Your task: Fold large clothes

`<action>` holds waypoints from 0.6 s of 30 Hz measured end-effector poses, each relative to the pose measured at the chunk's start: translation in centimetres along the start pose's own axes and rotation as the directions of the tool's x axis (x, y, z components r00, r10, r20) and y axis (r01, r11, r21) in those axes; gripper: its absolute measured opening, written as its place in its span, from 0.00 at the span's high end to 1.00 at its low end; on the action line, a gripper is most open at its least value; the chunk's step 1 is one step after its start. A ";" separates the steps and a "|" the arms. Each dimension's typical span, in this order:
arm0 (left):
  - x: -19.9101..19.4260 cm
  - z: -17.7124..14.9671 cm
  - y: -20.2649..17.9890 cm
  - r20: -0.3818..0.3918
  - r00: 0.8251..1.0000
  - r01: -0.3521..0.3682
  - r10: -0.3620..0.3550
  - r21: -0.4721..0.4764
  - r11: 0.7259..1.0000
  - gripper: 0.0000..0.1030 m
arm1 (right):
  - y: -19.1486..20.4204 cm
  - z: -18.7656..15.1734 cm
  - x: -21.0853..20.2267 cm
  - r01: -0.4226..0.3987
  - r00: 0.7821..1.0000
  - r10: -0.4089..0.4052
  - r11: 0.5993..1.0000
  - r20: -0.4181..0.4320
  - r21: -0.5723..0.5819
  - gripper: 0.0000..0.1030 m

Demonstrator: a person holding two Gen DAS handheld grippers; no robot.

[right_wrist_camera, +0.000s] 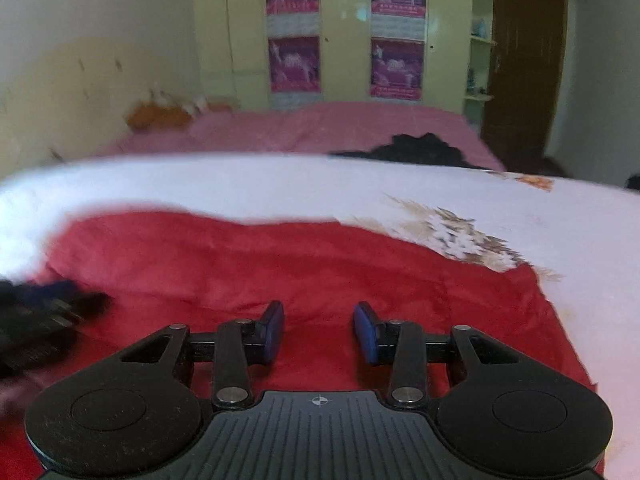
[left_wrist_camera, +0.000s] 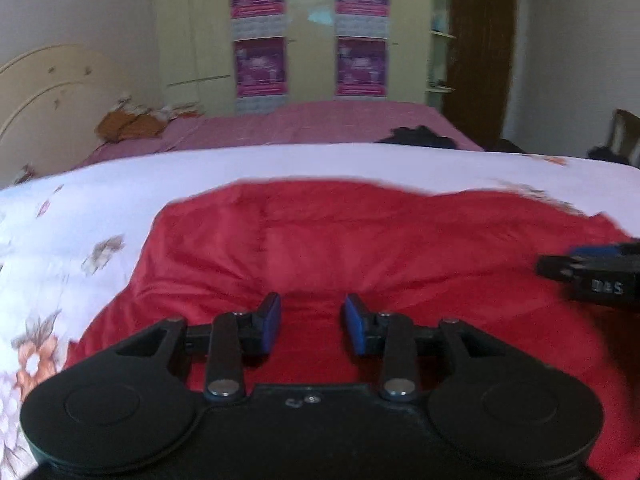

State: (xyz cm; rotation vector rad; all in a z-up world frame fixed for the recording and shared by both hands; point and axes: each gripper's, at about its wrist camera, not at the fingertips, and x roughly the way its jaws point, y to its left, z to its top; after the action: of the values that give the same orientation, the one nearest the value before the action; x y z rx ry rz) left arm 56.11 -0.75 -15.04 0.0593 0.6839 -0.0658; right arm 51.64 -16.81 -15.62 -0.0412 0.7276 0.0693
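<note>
A soft, creased red garment [left_wrist_camera: 360, 248] lies spread on a white floral sheet [left_wrist_camera: 100, 200], its far edge a wavy curve. The left gripper [left_wrist_camera: 310, 322] hangs over the cloth with its 2 blue-padded fingers [left_wrist_camera: 271, 320] partly apart and nothing between them. The right gripper [right_wrist_camera: 319, 330] hangs over the same red cloth [right_wrist_camera: 280, 264], its jaws likewise partly apart and empty. Each gripper shows blurred at the edge of the other's view. Behind lies a pink bedspread [left_wrist_camera: 320, 124] with a dark crumpled heap [right_wrist_camera: 420, 146], and a pale wardrobe [left_wrist_camera: 304, 28] bearing 4 magenta posters.
</note>
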 end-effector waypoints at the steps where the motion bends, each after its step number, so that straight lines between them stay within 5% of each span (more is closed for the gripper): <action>1: 0.2 -0.2 0.3 0.000 1.000 0.004 -0.004 -0.014 1.000 0.69 | -1.0 -0.1 0.9 0.025 1.000 -0.025 0.999 -0.008 0.027 0.62; 3: 0.5 -0.7 0.3 0.011 1.000 0.000 0.000 0.000 1.000 0.70 | -2.7 -0.2 2.0 0.055 0.998 -0.054 0.997 -0.016 0.052 0.63; 6: 0.6 -0.9 0.2 0.008 1.000 0.000 0.000 -0.007 1.000 0.70 | -4.4 -0.6 3.0 0.076 0.997 -0.076 0.996 -0.010 0.042 0.76; 8: 0.5 -0.7 0.7 -0.001 1.000 0.015 -0.015 -0.030 0.999 0.71 | -5.7 -0.4 3.1 0.079 0.997 -0.077 0.994 -0.022 0.082 1.00; 11: -0.3 -0.2 1.7 -0.014 0.999 0.029 -0.030 -0.059 0.998 0.74 | -6.9 0.0 2.7 0.070 0.997 -0.065 0.989 -0.043 0.133 1.00; 13: -1.3 0.0 1.8 0.001 1.000 -0.018 0.018 -0.047 0.999 0.66 | -6.6 0.6 1.4 0.098 0.995 -0.094 0.988 -0.037 0.124 1.00; 18: -5.3 -0.1 2.9 0.049 0.999 -0.013 0.015 -0.050 0.999 0.56 | -6.0 0.2 -3.2 -0.007 1.000 0.007 0.988 0.005 0.157 1.00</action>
State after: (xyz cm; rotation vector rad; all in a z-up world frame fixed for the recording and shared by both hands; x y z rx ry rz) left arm 52.11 2.34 -11.67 0.0147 0.6358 -0.0366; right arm 49.83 -22.90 -13.28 0.1116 0.7271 0.0188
